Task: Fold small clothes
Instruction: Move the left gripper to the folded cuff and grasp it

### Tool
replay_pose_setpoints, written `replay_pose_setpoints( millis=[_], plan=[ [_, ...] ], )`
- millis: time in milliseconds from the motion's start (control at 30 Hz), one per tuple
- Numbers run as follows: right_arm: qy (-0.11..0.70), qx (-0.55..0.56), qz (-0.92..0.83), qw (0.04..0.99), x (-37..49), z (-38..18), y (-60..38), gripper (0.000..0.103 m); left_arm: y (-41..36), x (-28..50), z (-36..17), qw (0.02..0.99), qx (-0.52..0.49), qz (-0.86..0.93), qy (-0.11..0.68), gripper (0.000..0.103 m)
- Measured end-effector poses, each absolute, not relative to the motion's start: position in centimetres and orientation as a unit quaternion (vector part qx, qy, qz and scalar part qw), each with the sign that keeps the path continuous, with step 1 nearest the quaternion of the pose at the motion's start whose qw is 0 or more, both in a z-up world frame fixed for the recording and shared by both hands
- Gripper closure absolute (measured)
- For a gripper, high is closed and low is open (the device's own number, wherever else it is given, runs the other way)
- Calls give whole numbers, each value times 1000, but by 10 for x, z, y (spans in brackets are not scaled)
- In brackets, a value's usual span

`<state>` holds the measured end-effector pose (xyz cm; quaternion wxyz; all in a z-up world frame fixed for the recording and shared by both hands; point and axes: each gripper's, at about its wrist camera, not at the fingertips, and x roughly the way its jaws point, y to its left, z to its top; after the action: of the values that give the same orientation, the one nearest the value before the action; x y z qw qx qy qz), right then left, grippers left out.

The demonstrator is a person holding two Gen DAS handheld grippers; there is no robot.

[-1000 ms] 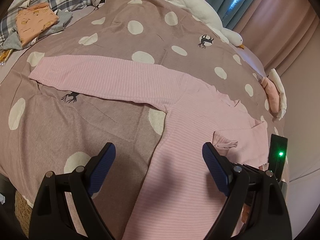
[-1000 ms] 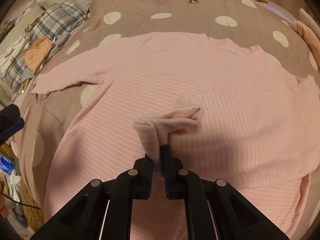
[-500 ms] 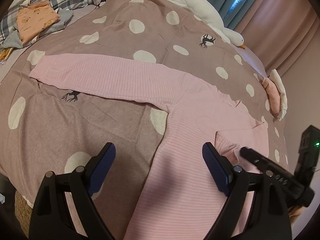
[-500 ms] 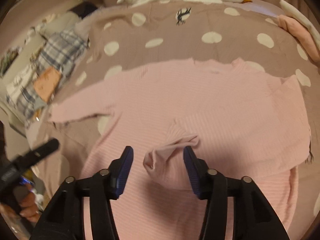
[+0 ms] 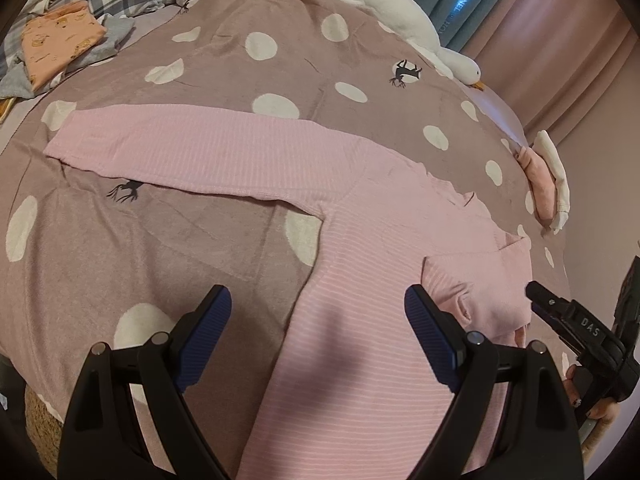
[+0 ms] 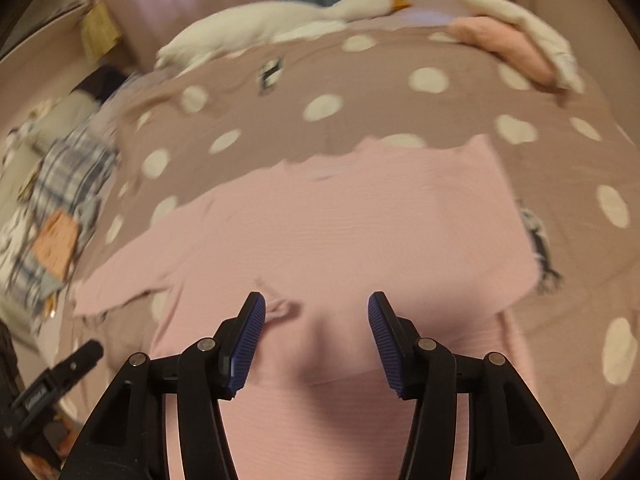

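A pink striped long-sleeved top [image 5: 380, 264] lies flat on the bed. One sleeve [image 5: 180, 152] stretches out to the left. The other sleeve is folded over the body, its cuff [image 5: 460, 300] lying on the chest. My left gripper [image 5: 316, 320] is open and empty above the top's left edge. My right gripper [image 6: 316, 320] is open and empty above the top [image 6: 340, 232]; the cuff [image 6: 280, 308] lies by its left finger. The right gripper also shows in the left wrist view [image 5: 576, 328].
A brown bedspread with white dots [image 5: 120, 248] covers the bed. A white goose plush [image 5: 380, 4] lies at the far edge. Folded pink and white cloth [image 5: 548, 184] sits at the right. Orange and grey clothes [image 5: 56, 44] and a plaid pillow lie far left.
My right gripper opened, let go of the sleeve cuff and pulled back and up. The cuff now rests on the top's body. My left gripper stayed open and barely moved.
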<state>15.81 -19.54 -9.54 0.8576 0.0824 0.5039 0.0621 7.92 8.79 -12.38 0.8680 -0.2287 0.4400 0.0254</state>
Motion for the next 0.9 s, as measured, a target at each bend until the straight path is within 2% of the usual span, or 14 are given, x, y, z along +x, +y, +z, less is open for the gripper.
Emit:
replay_pose_setpoints(
  millis=[67, 200, 600, 800, 900],
  plan=[
    [496, 101, 52, 861, 156, -92, -207, 49, 84, 83, -124, 869, -225, 24, 440, 15],
    [483, 140, 26, 864, 151, -91, -233, 40, 70, 97, -130, 858, -238, -12, 454, 15],
    [479, 153, -32, 864, 141, -99, -279, 40, -21, 132, -148, 848, -179, -111, 486, 16],
    [476, 168, -41, 862, 134, -102, -295, 40, -38, 158, -177, 835, -169, -110, 512, 33],
    [477, 171, -48, 861, 132, -105, -302, 40, -41, 164, -187, 835, -160, -102, 517, 50]
  ],
)
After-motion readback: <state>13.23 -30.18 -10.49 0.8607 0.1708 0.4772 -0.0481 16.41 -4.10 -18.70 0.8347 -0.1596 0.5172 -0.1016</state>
